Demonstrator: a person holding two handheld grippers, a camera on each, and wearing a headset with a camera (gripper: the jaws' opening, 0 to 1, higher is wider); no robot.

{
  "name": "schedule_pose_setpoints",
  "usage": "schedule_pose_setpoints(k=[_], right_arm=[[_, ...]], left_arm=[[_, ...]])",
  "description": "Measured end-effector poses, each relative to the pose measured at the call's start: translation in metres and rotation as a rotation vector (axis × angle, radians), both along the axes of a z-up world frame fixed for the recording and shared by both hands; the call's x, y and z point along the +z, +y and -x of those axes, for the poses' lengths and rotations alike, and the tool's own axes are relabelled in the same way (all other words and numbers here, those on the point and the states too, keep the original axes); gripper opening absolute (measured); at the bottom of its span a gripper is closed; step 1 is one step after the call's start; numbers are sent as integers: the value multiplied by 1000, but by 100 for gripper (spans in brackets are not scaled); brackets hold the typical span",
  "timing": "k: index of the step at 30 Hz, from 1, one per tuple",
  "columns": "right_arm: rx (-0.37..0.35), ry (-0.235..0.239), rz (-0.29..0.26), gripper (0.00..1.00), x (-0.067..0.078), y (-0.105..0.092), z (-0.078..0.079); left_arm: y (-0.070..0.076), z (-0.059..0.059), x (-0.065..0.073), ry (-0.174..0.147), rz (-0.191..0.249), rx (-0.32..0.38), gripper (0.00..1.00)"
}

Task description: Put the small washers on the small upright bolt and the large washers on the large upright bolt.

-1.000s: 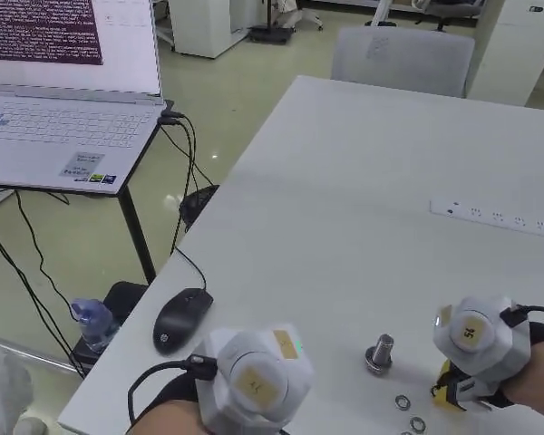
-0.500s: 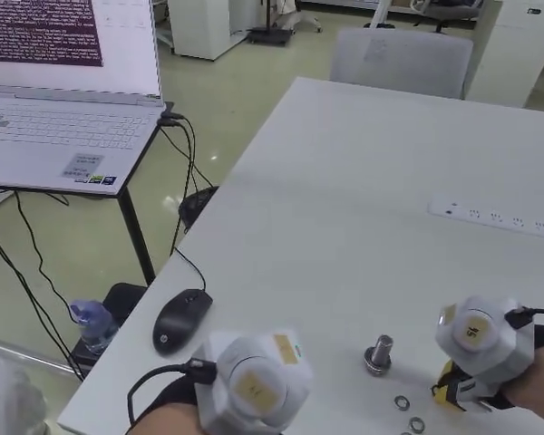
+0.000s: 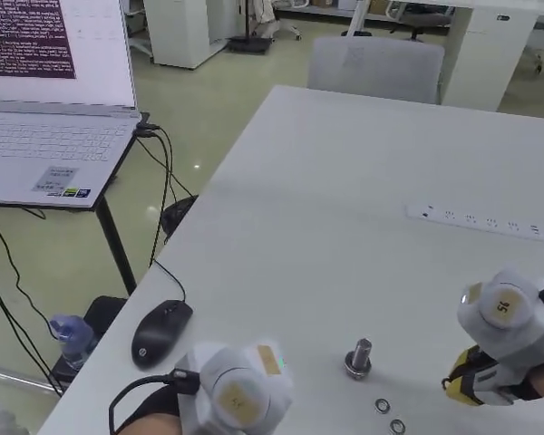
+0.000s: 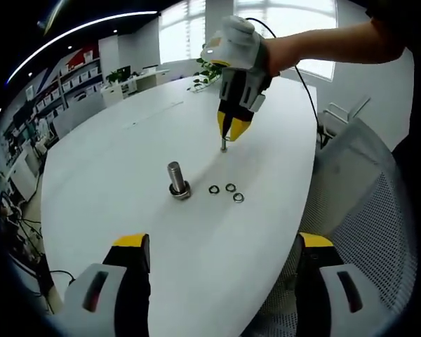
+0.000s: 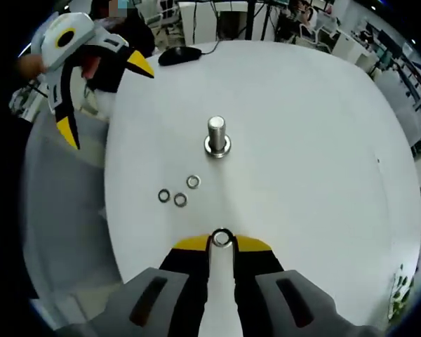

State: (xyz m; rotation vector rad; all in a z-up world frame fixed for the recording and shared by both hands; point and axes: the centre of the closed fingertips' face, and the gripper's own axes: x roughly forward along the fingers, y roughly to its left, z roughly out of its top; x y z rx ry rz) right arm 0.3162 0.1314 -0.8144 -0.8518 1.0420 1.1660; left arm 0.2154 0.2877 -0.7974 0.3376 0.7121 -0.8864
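Observation:
The large upright bolt (image 3: 358,356) (image 4: 177,181) (image 5: 217,137) stands on the white table (image 3: 344,208). Three loose washers (image 4: 228,191) (image 5: 179,194) lie close beside it; two of these washers (image 3: 389,415) are in the head view. My right gripper (image 5: 222,242) (image 3: 451,388) (image 4: 232,130) points down, shut on a small washer (image 5: 222,239) at the top of the thin small bolt (image 4: 224,146). My left gripper (image 4: 224,242) (image 3: 240,394) (image 5: 98,91) hangs open with nothing between its jaws, back from the large bolt near the table's front edge.
A black mouse (image 3: 160,331) with its cable lies at the table's left front corner. A white power strip (image 3: 485,224) runs along the right. A laptop (image 3: 45,136) stands on a side stand to the left, and a grey chair (image 3: 376,68) at the table's far end.
The head camera has shifted. My right gripper has moved a little to the right, farther from the large bolt. The left gripper, bolt and loose washers keep their places.

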Motion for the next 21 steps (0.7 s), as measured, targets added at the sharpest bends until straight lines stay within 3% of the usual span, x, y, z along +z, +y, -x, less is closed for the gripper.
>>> schedule_pose_setpoints(k=[6,13,21], right_arm=[[-26,-3,9,13,10,-16,-6],[-32,-20,37,13,11,-32,-17],[-28,-35,38,13,7,-29,-29]], left_arm=[[-1,0,-2,5,-6,2,85],[-2,1,-2,10,-7,10,85],[-4,-2,1,8,-5,22,85]])
